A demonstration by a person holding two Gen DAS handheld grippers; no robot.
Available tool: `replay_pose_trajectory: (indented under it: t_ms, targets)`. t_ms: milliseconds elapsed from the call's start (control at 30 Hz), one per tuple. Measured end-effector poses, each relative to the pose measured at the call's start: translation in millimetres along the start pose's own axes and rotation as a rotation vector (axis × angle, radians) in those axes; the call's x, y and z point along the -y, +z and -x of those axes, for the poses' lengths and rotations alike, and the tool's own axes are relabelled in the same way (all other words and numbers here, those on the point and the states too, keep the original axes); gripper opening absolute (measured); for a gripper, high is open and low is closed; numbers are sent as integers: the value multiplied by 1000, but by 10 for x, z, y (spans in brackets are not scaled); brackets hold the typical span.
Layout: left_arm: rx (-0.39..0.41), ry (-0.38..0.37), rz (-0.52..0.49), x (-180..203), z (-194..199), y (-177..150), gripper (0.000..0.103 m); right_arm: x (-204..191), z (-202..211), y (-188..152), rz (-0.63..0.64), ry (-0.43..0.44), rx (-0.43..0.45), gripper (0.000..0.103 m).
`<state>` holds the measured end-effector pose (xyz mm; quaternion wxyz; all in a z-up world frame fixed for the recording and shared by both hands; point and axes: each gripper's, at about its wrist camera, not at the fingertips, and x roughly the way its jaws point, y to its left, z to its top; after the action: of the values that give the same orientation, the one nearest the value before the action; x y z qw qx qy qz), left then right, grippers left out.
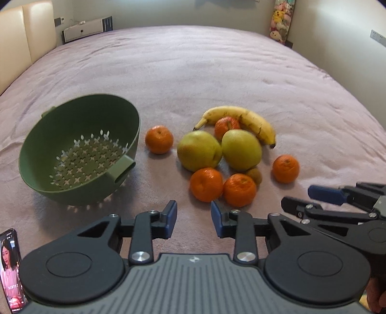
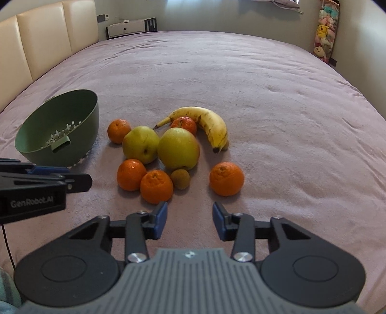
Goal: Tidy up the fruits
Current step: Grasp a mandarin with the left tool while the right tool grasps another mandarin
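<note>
a phone (image 1: 10,270) lies on the mauve bedspread (image 1: 193,60) near plush toys (image 1: 281,21).

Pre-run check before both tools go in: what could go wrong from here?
1. The two tangerines nearest the left tool touch; gripping one may roll the other.
2. The green colander sits tilted on soft bedding, so dropped fruit might tip it.
3. The right tool works close beside the left; they could collide.

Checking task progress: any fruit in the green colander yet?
No. The green colander shows only its bare perforated bottom, and the banana, pears and oranges all lie on the bedspread beside it.
</note>
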<state>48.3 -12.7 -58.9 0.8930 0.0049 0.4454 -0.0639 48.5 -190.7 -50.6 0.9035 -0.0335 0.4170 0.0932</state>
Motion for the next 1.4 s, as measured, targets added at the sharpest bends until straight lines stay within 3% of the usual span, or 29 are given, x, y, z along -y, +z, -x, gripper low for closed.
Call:
replay_pose_trajectory:
  t_ms: [600,1167,1333,1400]
  targets:
    - [3,-45,71,-170,-267,-4,39,-195,-530,155,31,73,-24,39]
    - [-12,-105,174,-299,-352,69,42,-71,-749,165,-115,152,-78,50]
    - [-32,-125,206,-324,-395,76,44,12,-795,148,-201,189,-98,50]
    - [-34,-125,207,-322,-399,79,47,22,-794,147,-214,208,-102,45]
